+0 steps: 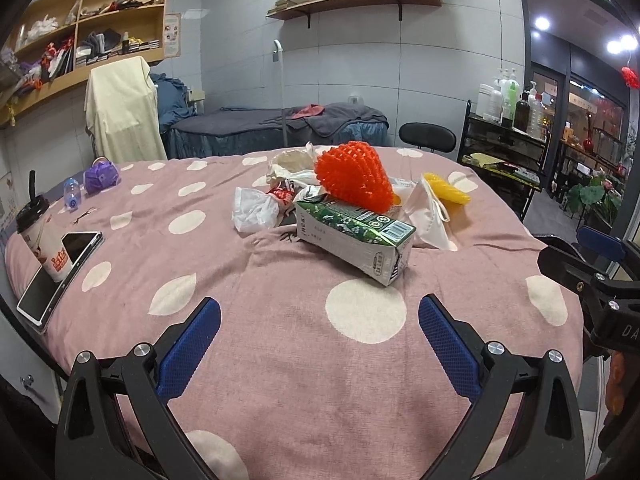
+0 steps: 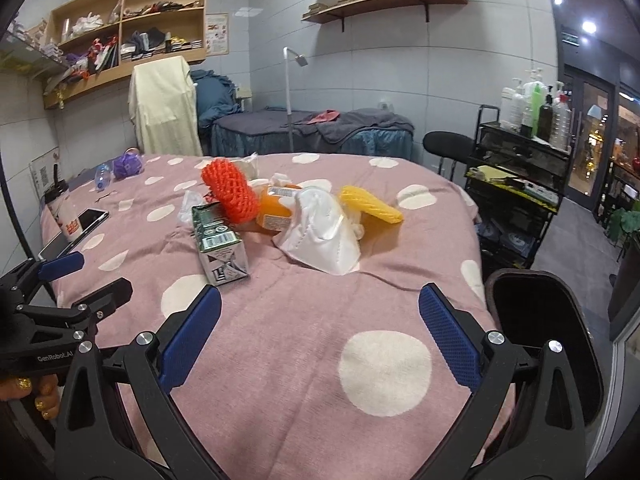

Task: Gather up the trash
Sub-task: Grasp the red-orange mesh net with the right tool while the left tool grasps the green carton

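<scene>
Carton [image 1: 356, 236] lies on its side mid-table at the front of the trash pile, long axis slanting toward the left gripper [image 1: 319, 342], likely nearer than the right gripper [image 2: 320, 340]; both spread wide, empty.

Lying ahead of the claws: one green drink carton [image 1: 354, 232], two foam fruit nets, one red [image 1: 354, 178] and one yellow [image 2: 370, 204], one white face mask [image 2: 324, 230], one orange packet [image 2: 274, 212], one crumpled white plastic bag [image 1: 254, 208].
</scene>
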Action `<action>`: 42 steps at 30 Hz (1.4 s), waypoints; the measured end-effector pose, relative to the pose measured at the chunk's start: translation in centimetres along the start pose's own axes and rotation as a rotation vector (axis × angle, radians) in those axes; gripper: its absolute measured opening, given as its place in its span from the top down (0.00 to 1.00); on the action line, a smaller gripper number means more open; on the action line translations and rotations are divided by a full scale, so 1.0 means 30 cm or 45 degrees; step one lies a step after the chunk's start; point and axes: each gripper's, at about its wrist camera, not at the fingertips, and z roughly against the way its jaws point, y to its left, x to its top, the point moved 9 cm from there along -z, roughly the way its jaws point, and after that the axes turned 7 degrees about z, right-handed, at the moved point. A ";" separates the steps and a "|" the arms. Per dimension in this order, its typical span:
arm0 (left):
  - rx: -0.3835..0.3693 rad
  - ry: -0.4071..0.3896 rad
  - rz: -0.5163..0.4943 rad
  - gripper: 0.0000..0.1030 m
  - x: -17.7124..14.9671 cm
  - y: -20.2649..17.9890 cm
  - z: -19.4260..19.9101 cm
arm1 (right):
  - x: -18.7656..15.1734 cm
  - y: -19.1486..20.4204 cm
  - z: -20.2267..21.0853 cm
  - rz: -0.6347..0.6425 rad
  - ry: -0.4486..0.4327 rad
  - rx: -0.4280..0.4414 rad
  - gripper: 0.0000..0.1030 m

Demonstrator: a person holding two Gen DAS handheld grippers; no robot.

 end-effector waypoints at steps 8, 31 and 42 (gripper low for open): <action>0.021 0.051 0.062 0.06 0.042 0.122 -0.057 | 0.107 0.181 -0.179 0.166 0.100 0.260 0.05; -0.106 0.224 0.089 0.06 0.077 -0.017 -0.219 | 0.300 0.214 -0.547 0.091 0.225 0.426 0.81; -0.182 0.544 0.315 0.08 0.172 -0.065 -0.405 | 0.356 0.011 -0.343 0.071 0.016 0.191 0.81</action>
